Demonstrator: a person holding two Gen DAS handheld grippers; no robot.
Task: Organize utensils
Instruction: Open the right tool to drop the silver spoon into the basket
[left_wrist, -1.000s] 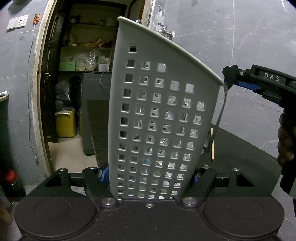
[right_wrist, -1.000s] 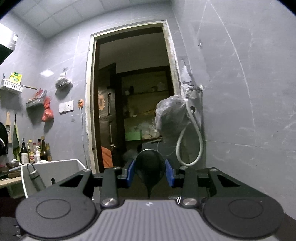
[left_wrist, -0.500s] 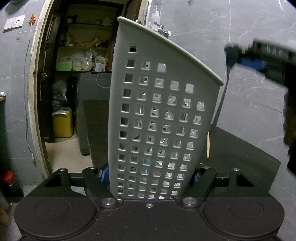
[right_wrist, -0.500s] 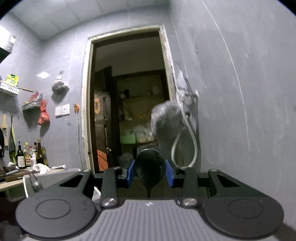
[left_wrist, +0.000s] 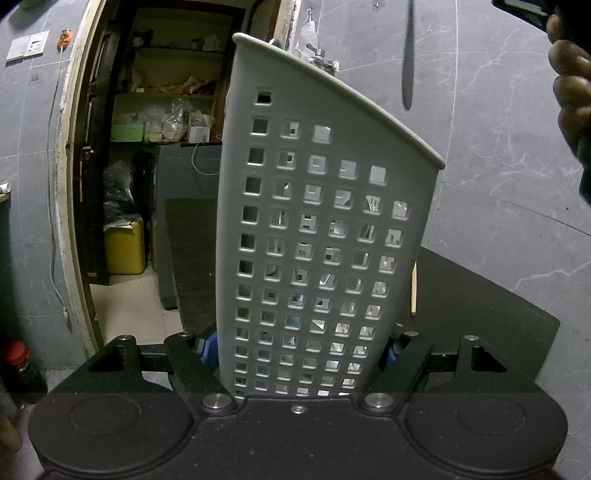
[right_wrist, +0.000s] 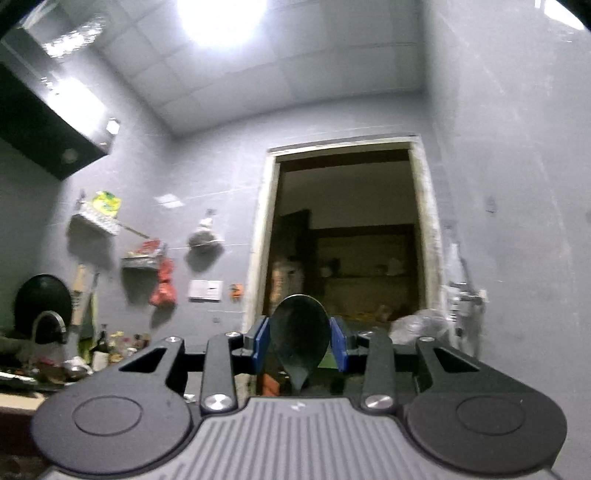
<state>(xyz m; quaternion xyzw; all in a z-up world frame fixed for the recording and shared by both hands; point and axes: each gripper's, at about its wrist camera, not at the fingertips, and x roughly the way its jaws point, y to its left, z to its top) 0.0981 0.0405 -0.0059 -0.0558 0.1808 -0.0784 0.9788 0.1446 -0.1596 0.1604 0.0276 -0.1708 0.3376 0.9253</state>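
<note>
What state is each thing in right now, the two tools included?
Left tool: shut on the holder.
Perforated grey holder: upright, gripped near its base, utensils glinting through the holes.
Right tool: shut on the spoon.
Dark spoon: bowl up between the blue pads.
Doorway: open.

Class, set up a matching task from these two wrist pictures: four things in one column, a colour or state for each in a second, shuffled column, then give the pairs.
Column A
1. utensil holder
2. spoon
3. canister
4. wooden stick

Column B
a. yellow, on the floor past the doorway
b. lying on the dark table
c. pale grey with square holes, gripped by the left tool
d. dark bowl clamped in the right tool

Pairs: 1-c, 2-d, 3-a, 4-b
</note>
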